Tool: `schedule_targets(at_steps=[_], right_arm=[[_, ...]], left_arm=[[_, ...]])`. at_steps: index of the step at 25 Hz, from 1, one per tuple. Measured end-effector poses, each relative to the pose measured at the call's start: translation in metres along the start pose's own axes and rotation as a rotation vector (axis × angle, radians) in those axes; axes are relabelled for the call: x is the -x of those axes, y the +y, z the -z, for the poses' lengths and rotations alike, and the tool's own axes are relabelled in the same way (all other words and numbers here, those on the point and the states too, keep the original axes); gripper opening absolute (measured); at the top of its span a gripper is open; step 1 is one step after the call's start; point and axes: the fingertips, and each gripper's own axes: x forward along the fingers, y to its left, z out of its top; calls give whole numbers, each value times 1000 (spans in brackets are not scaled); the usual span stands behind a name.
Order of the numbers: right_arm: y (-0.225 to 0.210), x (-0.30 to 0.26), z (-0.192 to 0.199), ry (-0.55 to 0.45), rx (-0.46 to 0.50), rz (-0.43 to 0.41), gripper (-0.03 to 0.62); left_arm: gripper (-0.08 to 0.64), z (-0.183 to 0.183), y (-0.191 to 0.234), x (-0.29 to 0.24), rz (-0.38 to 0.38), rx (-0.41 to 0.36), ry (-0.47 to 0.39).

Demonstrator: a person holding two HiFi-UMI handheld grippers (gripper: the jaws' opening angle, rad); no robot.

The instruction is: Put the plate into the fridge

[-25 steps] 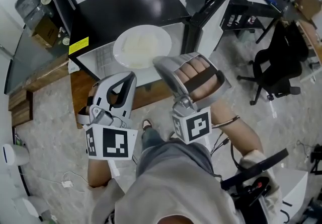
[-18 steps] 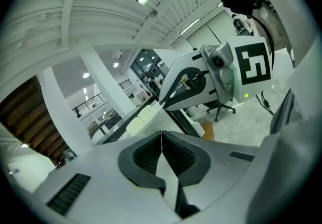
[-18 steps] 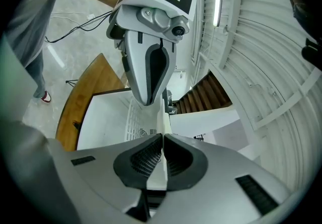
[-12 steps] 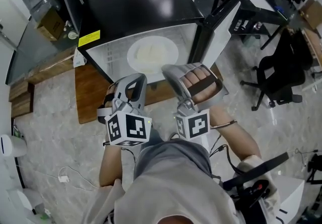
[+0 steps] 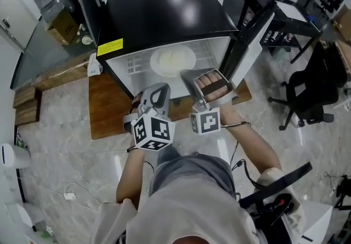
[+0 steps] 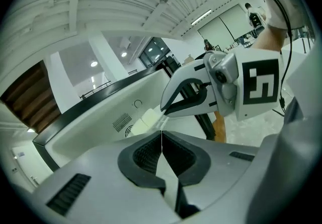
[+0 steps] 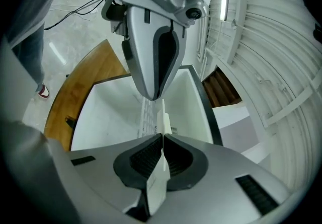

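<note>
A white plate lies flat over the wire shelf inside the open black fridge. My left gripper is at the plate's near rim on the left, and my right gripper is at the near rim on the right. In the right gripper view the jaws are shut on the plate's white rim, seen edge-on. The left gripper also has its jaws pressed together with a thin pale edge between them. Each gripper view shows the other gripper close by.
The fridge door stands open to the right. The fridge sits on a wooden board on a marble floor. A black office chair is at the right, and a cardboard box and shelving at the back left.
The plate has gone from above the fridge's front edge to inside the compartment over the wire shelf. Both grippers moved forward with it.
</note>
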Motion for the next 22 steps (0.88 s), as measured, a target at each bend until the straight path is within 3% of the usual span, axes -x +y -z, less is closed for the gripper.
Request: schedule_targets(at_steps=[22], right_arm=[[43, -103, 10, 10, 36, 6, 26]], left_arm=[[20, 35, 40, -92, 43, 78, -21]])
